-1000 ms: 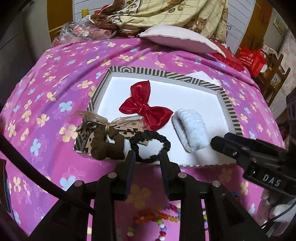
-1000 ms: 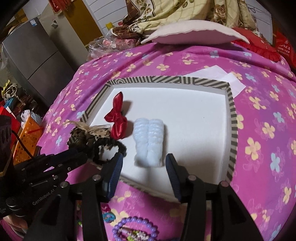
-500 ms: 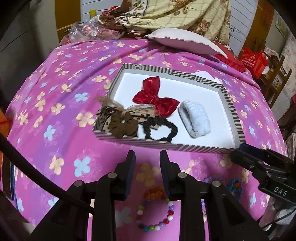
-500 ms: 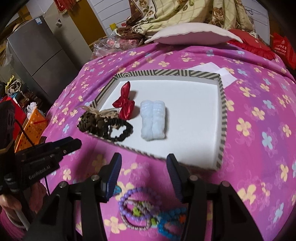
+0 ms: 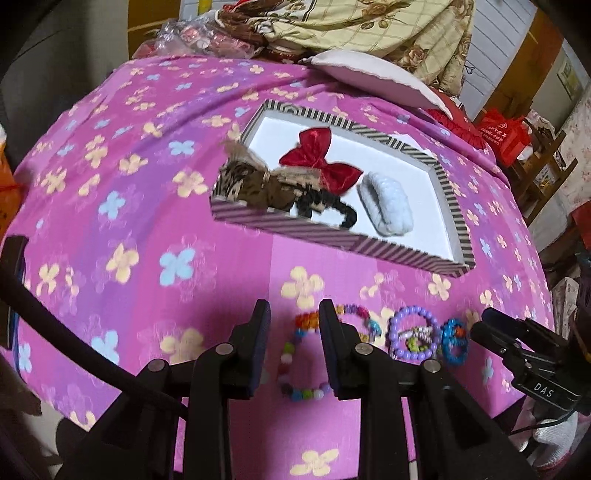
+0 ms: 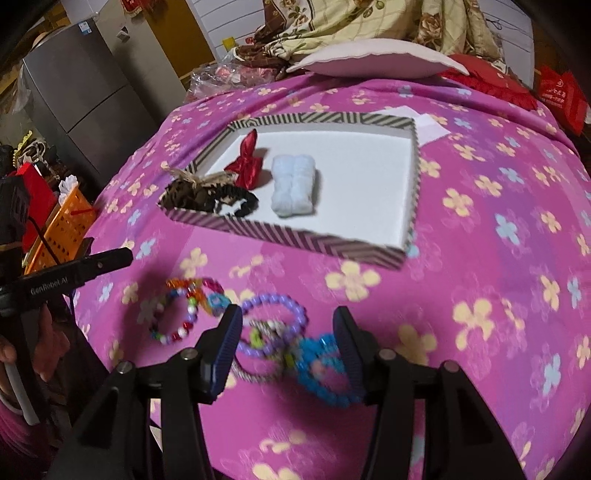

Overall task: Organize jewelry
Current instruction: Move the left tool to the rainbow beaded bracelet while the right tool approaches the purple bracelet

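Note:
A striped-rim tray (image 5: 334, 240) (image 6: 295, 238) lies on the pink flowered cloth. It holds a red bow (image 5: 319, 157) (image 6: 245, 162), a leopard bow (image 5: 255, 184), a black scrunchie (image 5: 328, 210) (image 6: 240, 203) and a white fluffy scrunchie (image 5: 386, 208) (image 6: 293, 184). Beaded bracelets lie in front of the tray: a multicoloured one (image 5: 295, 369) (image 6: 171, 314), a purple one (image 5: 413, 332) (image 6: 273, 325) and a blue one (image 5: 454, 341) (image 6: 325, 369). My left gripper (image 5: 293, 328) is open over the multicoloured bracelet. My right gripper (image 6: 288, 339) is open over the purple and blue ones.
A white pillow (image 5: 373, 77) (image 6: 369, 61) and a heaped quilt (image 5: 351, 26) lie behind the tray. A grey fridge (image 6: 81, 88) and an orange basket (image 6: 62, 229) stand at the left. A white paper (image 6: 424, 123) pokes out behind the tray.
Both grippers have drawn back from the tray toward the near edge of the cloth. The bracelets have come into view under the open fingers.

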A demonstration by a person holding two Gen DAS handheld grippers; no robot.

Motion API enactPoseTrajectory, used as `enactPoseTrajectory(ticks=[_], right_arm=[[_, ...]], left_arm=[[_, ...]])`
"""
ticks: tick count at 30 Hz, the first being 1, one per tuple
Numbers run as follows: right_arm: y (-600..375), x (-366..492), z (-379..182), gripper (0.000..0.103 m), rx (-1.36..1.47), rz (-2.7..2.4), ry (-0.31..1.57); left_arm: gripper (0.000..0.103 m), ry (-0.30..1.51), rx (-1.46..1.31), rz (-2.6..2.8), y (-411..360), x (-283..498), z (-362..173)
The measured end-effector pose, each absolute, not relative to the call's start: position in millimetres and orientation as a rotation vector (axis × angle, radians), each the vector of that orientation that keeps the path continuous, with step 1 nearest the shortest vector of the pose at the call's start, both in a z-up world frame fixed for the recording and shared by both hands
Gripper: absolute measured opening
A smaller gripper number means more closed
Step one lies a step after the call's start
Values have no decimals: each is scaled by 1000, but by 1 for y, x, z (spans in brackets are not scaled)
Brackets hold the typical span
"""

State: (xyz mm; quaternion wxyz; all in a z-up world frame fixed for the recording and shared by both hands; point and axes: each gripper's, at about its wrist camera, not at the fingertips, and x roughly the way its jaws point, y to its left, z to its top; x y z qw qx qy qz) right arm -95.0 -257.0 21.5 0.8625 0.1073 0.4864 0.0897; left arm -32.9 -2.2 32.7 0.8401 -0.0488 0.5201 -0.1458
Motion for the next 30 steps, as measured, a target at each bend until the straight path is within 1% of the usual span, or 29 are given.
enactPoseTrajectory(ticks=[10,17,19,30], right_arm=[[-261,-125,8,53,181,196,1027],[-249,-102,8,36,135,227,1023],[-245,-93,6,35,111,231,1032],[-235,-62,-18,34,60,231,1096]], left_arm=[[33,1148,-123,-338,-2,-52,18],[33,1199,-139,-344,0,-55,5],[33,1210,-134,-341,1,-57,1],[34,1240,-115,-348,-4,-56,-11]])
